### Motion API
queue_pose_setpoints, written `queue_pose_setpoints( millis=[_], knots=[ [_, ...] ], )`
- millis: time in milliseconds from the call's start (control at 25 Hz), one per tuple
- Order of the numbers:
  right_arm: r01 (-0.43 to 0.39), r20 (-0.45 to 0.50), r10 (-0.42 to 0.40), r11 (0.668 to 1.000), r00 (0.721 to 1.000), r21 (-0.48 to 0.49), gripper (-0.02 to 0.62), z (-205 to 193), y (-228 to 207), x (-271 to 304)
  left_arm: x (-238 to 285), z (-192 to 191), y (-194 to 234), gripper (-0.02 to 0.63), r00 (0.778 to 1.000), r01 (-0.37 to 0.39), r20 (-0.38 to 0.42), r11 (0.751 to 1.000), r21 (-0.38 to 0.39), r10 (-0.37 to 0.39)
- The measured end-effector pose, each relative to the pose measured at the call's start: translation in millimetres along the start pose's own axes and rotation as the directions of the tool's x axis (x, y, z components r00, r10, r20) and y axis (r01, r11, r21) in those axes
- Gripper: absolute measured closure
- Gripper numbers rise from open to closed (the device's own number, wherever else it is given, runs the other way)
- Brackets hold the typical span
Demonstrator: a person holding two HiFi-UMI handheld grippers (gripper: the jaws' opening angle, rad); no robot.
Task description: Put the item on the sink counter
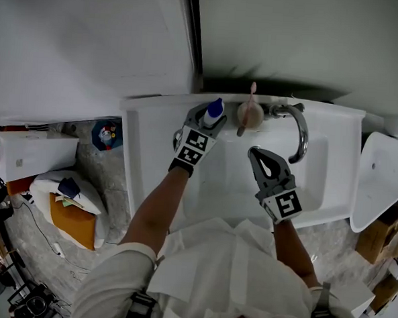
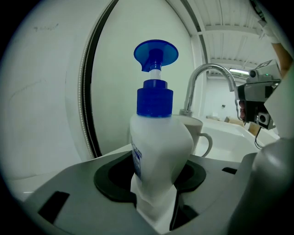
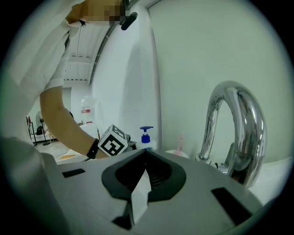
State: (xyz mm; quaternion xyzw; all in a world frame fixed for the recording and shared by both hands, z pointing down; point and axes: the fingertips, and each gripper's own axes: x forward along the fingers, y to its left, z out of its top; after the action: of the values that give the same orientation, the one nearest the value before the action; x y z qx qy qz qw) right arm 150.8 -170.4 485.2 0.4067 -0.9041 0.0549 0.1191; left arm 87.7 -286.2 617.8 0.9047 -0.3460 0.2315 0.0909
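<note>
The pump bottle (image 2: 158, 147), white with a blue pump head, stands upright between the jaws of the left gripper (image 1: 207, 119). The jaws are clamped on its lower body, and the soft sides look a little pinched there. It is at the back ledge of the sink, the tabletop (image 1: 146, 138) where it should go, close to the wall. I cannot tell if its base already touches the ledge, because the jaws hide it. I judge the grip is kept low so the bottle stays straight for setting down. Just beside it stands a mug (image 1: 250, 115) with a toothbrush (image 1: 252, 91), so little room is free. The right gripper (image 1: 254, 153) has its jaws together on nothing and hangs over the basin near the faucet (image 1: 300, 131), out of the way.
</note>
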Motion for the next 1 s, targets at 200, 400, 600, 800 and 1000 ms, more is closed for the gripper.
queue_pose_setpoints(
  millis=[200,400,600,800,1000],
  knots=[
    [0.008,-0.033,-0.007,1.000,0.999,0.005,0.586,-8,-3,-2,0,3,-3,0.391,1.000,0.004,0.024,0.999,0.036,-0.005],
    [0.005,-0.030,-0.005,1.000,1.000,0.006,0.586,-8,-2,0,0,3,-2,0.386,0.998,-0.011,0.055,0.999,0.037,0.009],
    [-0.003,-0.002,0.003,1.000,1.000,0.001,0.586,-2,0,0,-2,2,-1,0.340,0.998,-0.016,0.057,0.999,0.040,0.014],
    [0.000,-0.004,0.000,1.000,1.000,0.003,0.586,0,1,0,-11,5,2,0.325,0.998,-0.023,0.064,0.999,0.049,0.020],
    [0.003,-0.021,-0.004,1.000,1.000,-0.004,0.586,-3,3,-1,-25,-2,4,0.308,0.999,-0.034,0.042,0.998,0.054,0.032]
  ],
)
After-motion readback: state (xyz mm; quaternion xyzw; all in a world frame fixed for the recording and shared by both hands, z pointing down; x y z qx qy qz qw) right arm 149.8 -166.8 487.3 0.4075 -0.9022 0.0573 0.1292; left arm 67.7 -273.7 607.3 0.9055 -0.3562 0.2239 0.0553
